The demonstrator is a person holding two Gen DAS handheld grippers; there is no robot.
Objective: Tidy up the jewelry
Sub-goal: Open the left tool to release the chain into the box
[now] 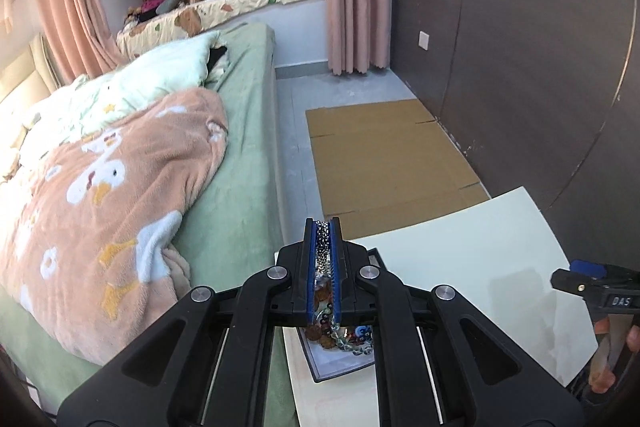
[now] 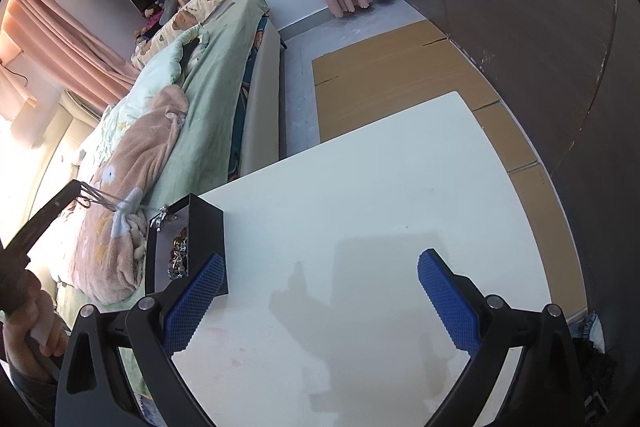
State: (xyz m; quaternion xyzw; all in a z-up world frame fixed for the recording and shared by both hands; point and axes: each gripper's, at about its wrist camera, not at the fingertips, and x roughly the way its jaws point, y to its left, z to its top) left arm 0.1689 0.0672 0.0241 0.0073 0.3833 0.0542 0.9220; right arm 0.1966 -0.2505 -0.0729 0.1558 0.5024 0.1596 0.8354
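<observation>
The left gripper (image 1: 325, 227) fingers pinch a silver chain (image 1: 322, 241) above the black box (image 2: 188, 247). The right gripper (image 2: 320, 267) fingers gape wide at 3 o'clock over the table (image 2: 380, 167).

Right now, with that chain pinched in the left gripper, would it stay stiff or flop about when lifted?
Likely floppy: the chain is fine links, and in the right wrist view loops droop from the left gripper. Probably light. It may snag the other jewelry in the box.

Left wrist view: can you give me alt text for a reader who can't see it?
The left gripper, jaws shut on a silver chain necklace, hovers above an open black jewelry box of beaded pieces on a white table. A bed with a peach blanket lies left.
</observation>
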